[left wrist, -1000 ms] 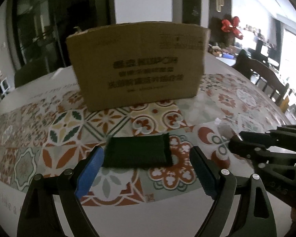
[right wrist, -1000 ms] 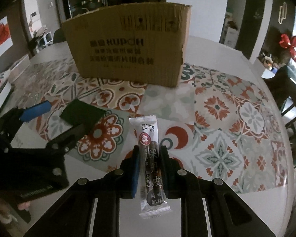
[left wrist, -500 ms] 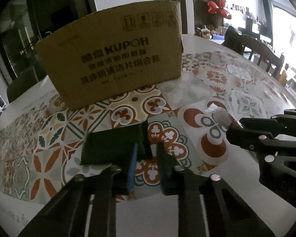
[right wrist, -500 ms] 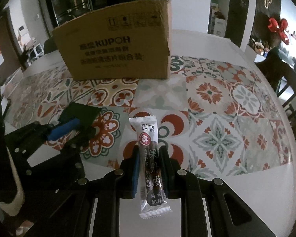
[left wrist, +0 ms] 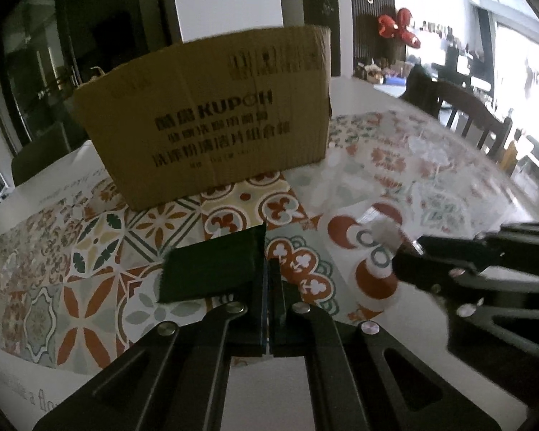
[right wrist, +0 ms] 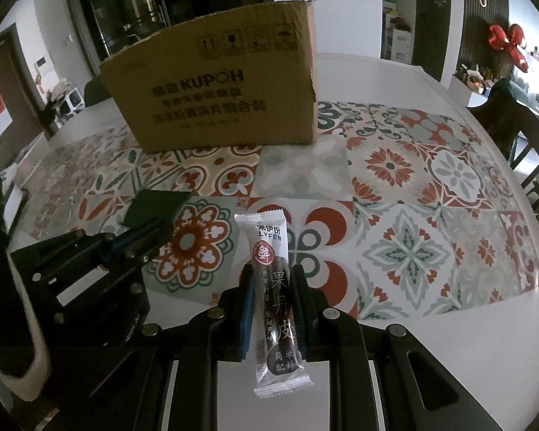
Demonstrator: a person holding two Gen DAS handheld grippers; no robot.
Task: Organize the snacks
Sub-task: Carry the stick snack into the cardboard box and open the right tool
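Both tools are loaded, and the step in hand looks like carrying 2 snacks to the box (right wrist: 215, 93) standing at the back of the table (right wrist: 431, 323). The left tool (left wrist: 269, 283) is pinched on the right edge of the dark packet (left wrist: 212, 265), which sits in front of the box, low over the table; whether it has lifted clear cannot be told. The right tool (right wrist: 271, 287) clamps the white bar (right wrist: 275, 287) at mid-length, its printed end pointing toward the box. To do this well, lift the packet straight up first, since an edge grip lets it droop and swing. Raise each snack well above the box's near wall before going forward, keep the 2 tools apart, and release only once over the opening, which is hidden from here.
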